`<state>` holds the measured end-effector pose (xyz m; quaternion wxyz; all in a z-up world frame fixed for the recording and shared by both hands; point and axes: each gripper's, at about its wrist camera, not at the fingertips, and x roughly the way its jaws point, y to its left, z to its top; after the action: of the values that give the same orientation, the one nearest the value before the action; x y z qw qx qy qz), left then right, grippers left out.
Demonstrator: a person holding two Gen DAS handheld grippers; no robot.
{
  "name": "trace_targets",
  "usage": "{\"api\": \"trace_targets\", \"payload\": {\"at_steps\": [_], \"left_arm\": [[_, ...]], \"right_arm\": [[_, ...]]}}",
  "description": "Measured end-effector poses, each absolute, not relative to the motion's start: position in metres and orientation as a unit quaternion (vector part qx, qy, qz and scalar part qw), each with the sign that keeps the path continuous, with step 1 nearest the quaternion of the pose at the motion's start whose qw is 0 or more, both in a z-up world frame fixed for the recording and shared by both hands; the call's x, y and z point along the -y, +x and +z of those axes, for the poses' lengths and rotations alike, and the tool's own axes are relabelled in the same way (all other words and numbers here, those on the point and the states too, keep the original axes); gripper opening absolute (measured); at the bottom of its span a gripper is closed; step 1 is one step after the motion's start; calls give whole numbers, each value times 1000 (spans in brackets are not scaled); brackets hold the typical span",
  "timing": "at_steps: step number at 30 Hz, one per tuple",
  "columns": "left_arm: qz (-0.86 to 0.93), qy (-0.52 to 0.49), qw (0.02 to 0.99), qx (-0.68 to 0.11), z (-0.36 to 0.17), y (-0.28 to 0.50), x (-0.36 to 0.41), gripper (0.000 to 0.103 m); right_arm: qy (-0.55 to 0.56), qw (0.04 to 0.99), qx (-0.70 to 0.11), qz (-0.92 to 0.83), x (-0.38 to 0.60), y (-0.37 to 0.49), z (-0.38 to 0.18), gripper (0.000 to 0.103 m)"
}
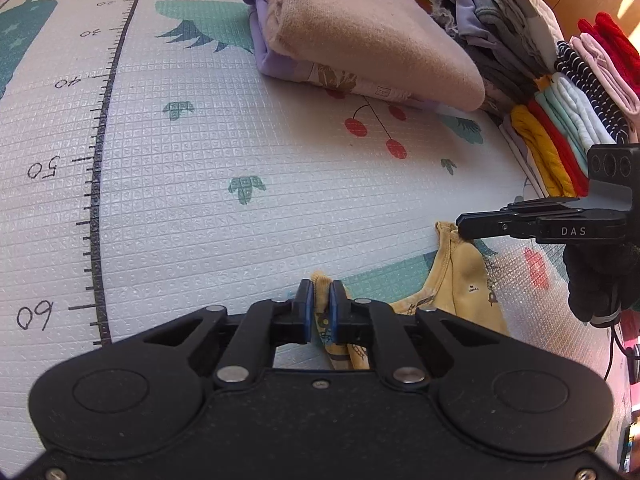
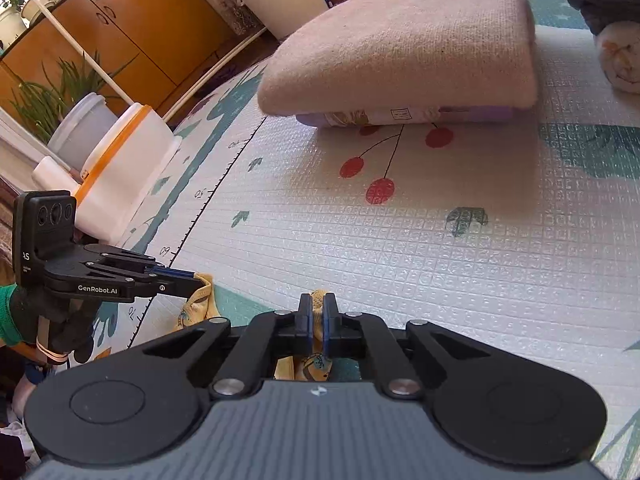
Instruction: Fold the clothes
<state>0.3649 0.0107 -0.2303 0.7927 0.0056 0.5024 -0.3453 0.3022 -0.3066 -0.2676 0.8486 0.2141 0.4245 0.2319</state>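
Observation:
A small yellow printed garment [image 1: 460,276] lies low over the play mat [image 1: 240,160], mostly hidden under the grippers. My left gripper [image 1: 321,300] is shut on one strap or corner of it. My right gripper [image 2: 317,312] is shut on another yellow corner [image 2: 318,300]. In the left wrist view the right gripper [image 1: 464,226] reaches in from the right, its tip at the garment's upper edge. In the right wrist view the left gripper [image 2: 196,280] comes in from the left, pinching yellow cloth [image 2: 200,300].
A folded beige and lilac pile [image 1: 360,40] rests on the mat ahead. Stacks of folded clothes [image 1: 560,100] line the right side. White and orange containers [image 2: 120,184], a plant and wooden cabinets [image 2: 120,32] stand beyond the mat's left edge.

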Motion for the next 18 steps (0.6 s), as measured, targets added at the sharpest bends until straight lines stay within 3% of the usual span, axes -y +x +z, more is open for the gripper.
{"api": "trace_targets", "payload": {"at_steps": [18], "left_arm": [[-431,1,813,-390,-135,339,-23,5]], "right_arm": [[137,905,-294,275,324,266,-158,6]]}}
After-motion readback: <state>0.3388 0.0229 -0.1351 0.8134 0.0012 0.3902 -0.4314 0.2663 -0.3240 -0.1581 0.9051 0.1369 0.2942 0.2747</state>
